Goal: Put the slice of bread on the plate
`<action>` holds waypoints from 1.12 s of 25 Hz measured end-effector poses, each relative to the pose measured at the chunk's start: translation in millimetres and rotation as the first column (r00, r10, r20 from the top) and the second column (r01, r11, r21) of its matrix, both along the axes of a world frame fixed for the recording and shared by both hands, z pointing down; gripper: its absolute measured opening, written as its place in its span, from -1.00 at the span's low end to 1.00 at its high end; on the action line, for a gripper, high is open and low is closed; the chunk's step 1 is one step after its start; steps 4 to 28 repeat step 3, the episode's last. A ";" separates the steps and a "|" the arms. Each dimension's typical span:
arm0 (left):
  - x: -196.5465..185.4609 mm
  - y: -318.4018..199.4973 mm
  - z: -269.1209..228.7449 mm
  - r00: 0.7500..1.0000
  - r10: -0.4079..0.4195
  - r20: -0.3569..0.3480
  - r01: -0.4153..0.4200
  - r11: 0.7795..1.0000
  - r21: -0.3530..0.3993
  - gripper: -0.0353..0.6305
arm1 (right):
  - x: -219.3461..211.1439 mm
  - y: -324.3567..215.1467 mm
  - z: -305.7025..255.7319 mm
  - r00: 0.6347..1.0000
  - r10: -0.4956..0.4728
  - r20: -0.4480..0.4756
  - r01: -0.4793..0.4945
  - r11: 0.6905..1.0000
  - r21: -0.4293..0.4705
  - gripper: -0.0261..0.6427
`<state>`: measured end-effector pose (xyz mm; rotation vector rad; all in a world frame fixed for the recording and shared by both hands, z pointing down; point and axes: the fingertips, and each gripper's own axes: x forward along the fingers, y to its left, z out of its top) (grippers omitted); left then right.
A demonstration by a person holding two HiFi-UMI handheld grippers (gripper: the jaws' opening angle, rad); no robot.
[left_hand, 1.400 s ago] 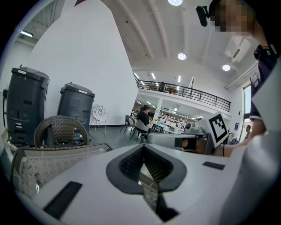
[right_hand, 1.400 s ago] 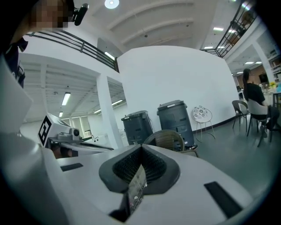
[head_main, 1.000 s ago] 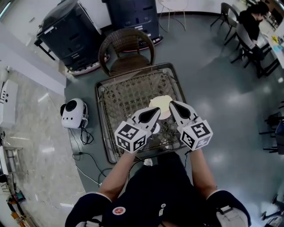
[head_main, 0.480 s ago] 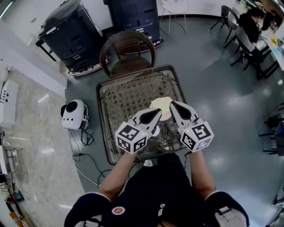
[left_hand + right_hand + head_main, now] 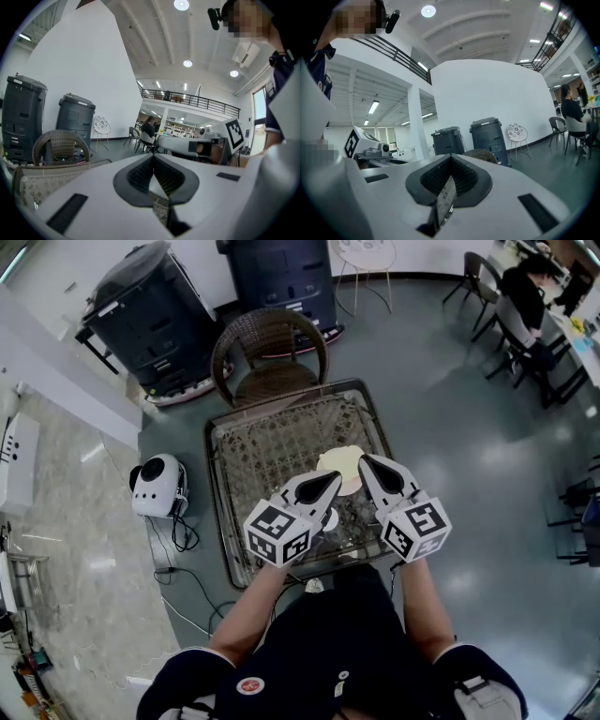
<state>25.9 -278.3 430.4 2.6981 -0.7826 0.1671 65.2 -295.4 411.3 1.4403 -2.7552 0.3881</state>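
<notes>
A pale cream round thing (image 5: 341, 465) lies on the glass-topped wicker table (image 5: 262, 442); I cannot tell whether it is the plate, the bread, or both. The tips of both grippers hover at its near edge and hide part of it. My left gripper (image 5: 332, 479) comes in from its left and is shut with nothing in it; in the left gripper view (image 5: 153, 157) the jaws meet. My right gripper (image 5: 365, 461) sits at the disc's right edge, also shut and empty, as the right gripper view (image 5: 451, 157) shows. A small white round object (image 5: 328, 515) lies under the left gripper.
A wicker chair (image 5: 270, 348) stands at the table's far side, with two dark bins (image 5: 150, 310) (image 5: 277, 273) behind it. A white device (image 5: 157, 482) with a cable lies on the floor to the left. A person sits at desks (image 5: 530, 287) at the far right.
</notes>
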 end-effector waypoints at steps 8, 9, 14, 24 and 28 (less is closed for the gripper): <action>0.4 -0.1 -1.5 1.000 -0.001 -0.001 0.001 1.000 0.001 -0.88 | 0.8 -0.4 -2.0 1.000 0.001 0.000 -0.001 1.000 0.002 -0.90; 0.4 -0.1 -1.5 1.000 -0.001 -0.001 0.001 1.000 0.001 -0.88 | 0.8 -0.4 -2.0 1.000 0.001 0.000 -0.001 1.000 0.002 -0.90; 0.4 -0.1 -1.5 1.000 -0.001 -0.001 0.001 1.000 0.001 -0.88 | 0.8 -0.4 -2.0 1.000 0.001 0.000 -0.001 1.000 0.002 -0.90; 0.4 -0.1 -1.5 1.000 -0.001 -0.001 0.001 1.000 0.001 -0.88 | 0.8 -0.4 -2.0 1.000 0.001 0.000 -0.001 1.000 0.002 -0.90; 0.4 -0.1 -1.5 1.000 -0.001 -0.001 0.001 1.000 0.001 -0.88 | 0.8 -0.4 -2.0 1.000 0.001 0.000 -0.001 1.000 0.002 -0.90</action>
